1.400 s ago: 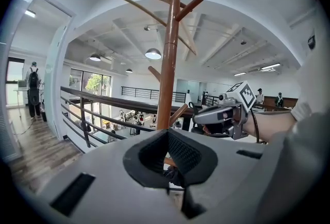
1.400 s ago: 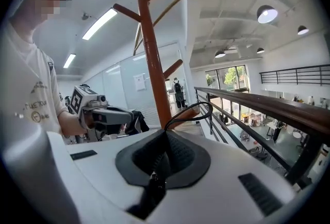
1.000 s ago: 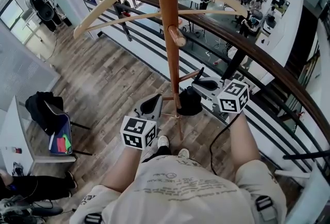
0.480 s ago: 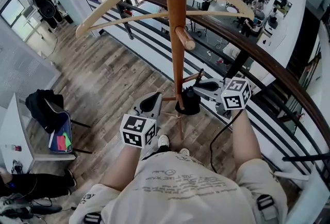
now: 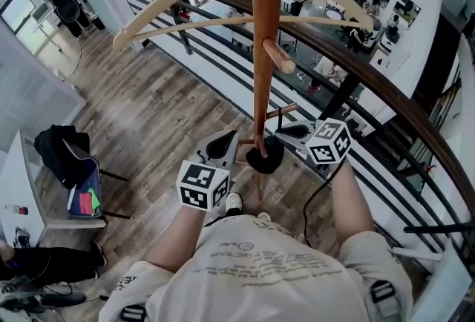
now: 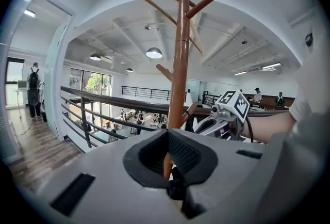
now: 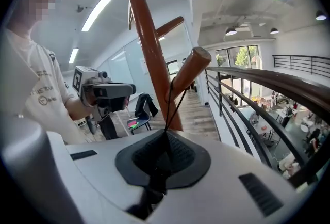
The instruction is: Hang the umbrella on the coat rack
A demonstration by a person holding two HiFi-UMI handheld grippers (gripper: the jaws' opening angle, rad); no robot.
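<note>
Black umbrella [image 5: 265, 157], a compact bundle, sits right against the coat rack [image 5: 261, 76] pole, low down, btw. the two tongs. R tongs [image 7: 164, 158], just right of the pole in the head view, are clenched on the umbrella's thin black strap [image 7: 174, 107]. Its two strands run up taut to a short peg [image 7: 190, 70] on the pole and seem to loop round it. L tongs [image 6: 167, 166], just left of the pole, are squeezed almost together w/ nothing gripped; only a sliver of pole shows thru them. Beyond the rack runs a dark balustrade [image 5: 356, 64]. Well left of the rack, on the wood floor [image 5: 148, 113], stands a chair [image 5: 85, 191] w/ a black bag [image 5: 56, 150].
</note>
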